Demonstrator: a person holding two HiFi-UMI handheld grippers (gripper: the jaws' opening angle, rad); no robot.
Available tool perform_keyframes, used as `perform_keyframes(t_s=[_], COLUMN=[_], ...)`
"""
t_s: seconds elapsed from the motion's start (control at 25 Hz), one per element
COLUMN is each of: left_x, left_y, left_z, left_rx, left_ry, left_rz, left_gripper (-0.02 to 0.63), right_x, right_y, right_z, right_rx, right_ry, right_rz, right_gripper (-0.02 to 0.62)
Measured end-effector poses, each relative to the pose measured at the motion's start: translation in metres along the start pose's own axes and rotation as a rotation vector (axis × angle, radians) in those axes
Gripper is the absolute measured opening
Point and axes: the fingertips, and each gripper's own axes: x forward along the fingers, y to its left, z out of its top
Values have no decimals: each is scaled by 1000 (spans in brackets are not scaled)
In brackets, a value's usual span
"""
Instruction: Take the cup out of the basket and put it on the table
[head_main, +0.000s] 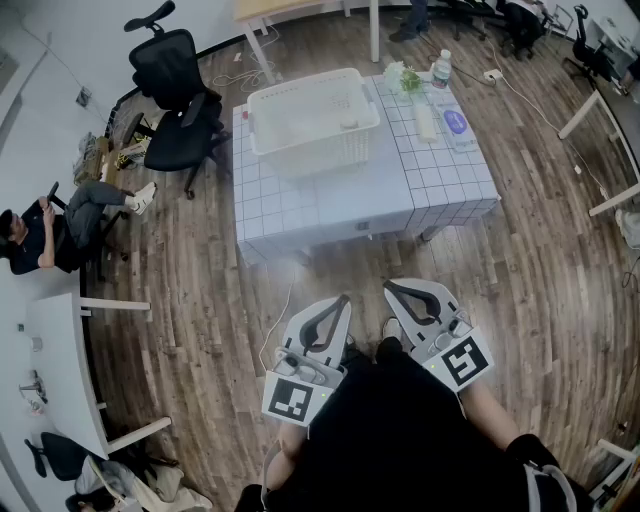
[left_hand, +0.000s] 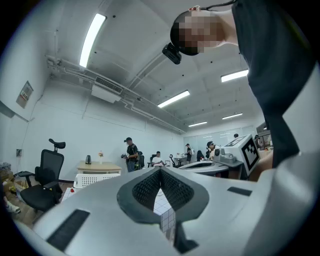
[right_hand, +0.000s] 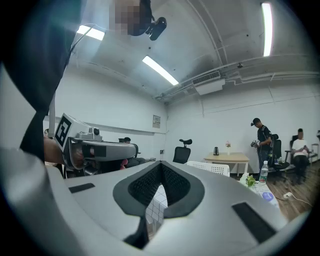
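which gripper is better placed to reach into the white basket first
Left, probably. The left gripper lines up below the basket, which sits on the table's left half; the right gripper sits further right. Both are shut, empty and short of the table.

- White-tiled bench (head_main: 330, 200) stands on wood floor (head_main: 190, 300).
- White basket (head_main: 313, 120) sits at its far left.
- Bottle (head_main: 441, 68), green plant (head_main: 405, 78) and flat packet (head_main: 455, 125) line its far right side.

Black office chair (head_main: 178, 90), perhaps water bottle (head_main: 441, 68)
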Motion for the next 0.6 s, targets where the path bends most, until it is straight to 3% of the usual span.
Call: perform_keyframes(t_s=[0.6], left_x=[2], left_y=[-11], left_z=[-1], left_rx=[-3], left_ry=[12], left_rz=[12], left_gripper=[9], right_x=[-9], right_y=[-4], right_z=[2], right_rx=[13], right_ry=[-23], right_rz=[0], right_gripper=[17])
